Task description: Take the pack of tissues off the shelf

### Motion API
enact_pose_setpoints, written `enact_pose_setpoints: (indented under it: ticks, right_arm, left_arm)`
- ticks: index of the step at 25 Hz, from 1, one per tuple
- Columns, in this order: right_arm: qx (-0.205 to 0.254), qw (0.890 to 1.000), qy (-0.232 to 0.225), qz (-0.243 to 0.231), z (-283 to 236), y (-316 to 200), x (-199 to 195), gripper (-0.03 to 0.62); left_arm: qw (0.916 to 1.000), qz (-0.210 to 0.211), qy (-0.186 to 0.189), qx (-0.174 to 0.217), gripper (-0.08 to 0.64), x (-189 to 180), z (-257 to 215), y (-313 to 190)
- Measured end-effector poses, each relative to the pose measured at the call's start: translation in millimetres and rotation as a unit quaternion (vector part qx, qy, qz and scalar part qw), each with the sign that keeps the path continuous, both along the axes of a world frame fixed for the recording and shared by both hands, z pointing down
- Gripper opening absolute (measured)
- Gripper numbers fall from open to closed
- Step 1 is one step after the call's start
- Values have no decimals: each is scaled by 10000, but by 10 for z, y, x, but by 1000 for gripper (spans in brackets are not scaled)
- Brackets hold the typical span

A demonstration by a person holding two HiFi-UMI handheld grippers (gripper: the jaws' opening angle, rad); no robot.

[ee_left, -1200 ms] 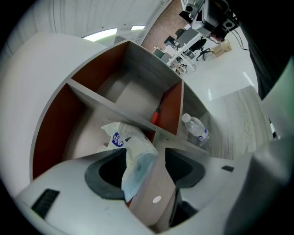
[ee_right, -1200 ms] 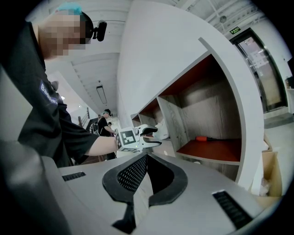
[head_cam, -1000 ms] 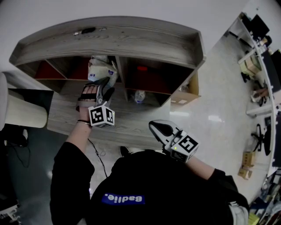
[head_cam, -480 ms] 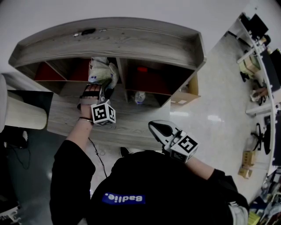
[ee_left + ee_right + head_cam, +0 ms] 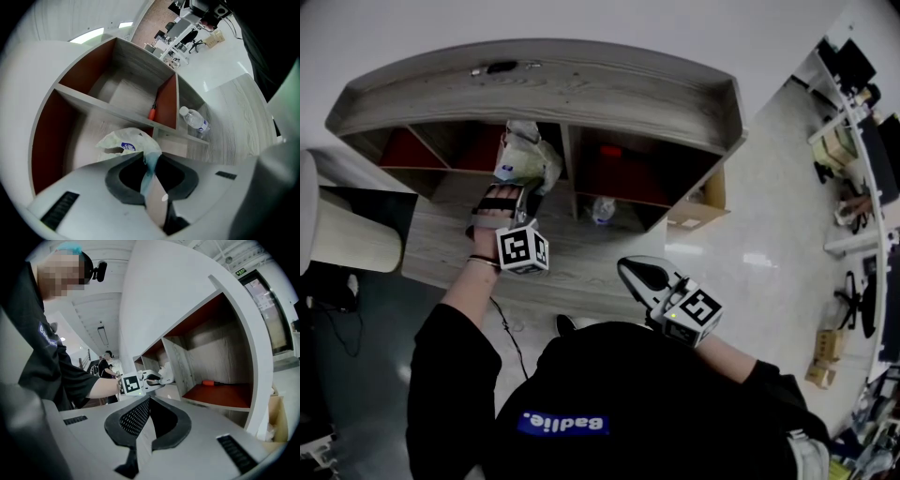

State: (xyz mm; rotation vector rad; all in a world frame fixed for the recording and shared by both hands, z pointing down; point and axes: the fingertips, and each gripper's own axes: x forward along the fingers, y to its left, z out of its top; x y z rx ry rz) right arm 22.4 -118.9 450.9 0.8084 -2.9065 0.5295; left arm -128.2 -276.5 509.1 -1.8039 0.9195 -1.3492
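- Head view: the left gripper (image 5: 517, 190) was at the pack of tissues (image 5: 523, 155) in the shelf (image 5: 581, 89), left of the divider (image 5: 566, 157); that edge could catch the pack.
- Left gripper view: its jaws had just been closing and pinched only thin wrapper, which could slip; the near side was open.
- Right gripper view: the right gripper (image 5: 149, 401), clenched and empty, hung well apart.

Person in a black top, a gripper in each hand

The black top (image 5: 609, 394) has a blue label (image 5: 563, 424) with white letters, and a thin dark band (image 5: 484, 262) circles the left wrist. The left gripper (image 5: 523, 180) and right gripper (image 5: 628, 268) have pale grey shells and black pads. Each carries a white cube (image 5: 522, 249) printed with black square markers.
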Motion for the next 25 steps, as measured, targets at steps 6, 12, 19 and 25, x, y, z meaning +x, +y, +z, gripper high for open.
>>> enact_pose_setpoints:
  ticks: [6,12,19,25]
  right_arm:
    - [52,10000,26,-60,-20,6,-78,29]
    - [104,9999,13,-113,-55,11,-160,29]
    - [87,9997,-12,-220,-81,24,-280,29]
    - [76,9993,-47,-356,-67,37,-405,29]
  left_arm:
    - [9996,-77,259,118,48,-37,-131,163]
    - [9973,-47,604,419,44,-7,-368,392]
    - [9932,-144,1042,507,43,-69,-570,689]
    - [9818,-480,1815,278,43,-202,-617,922]
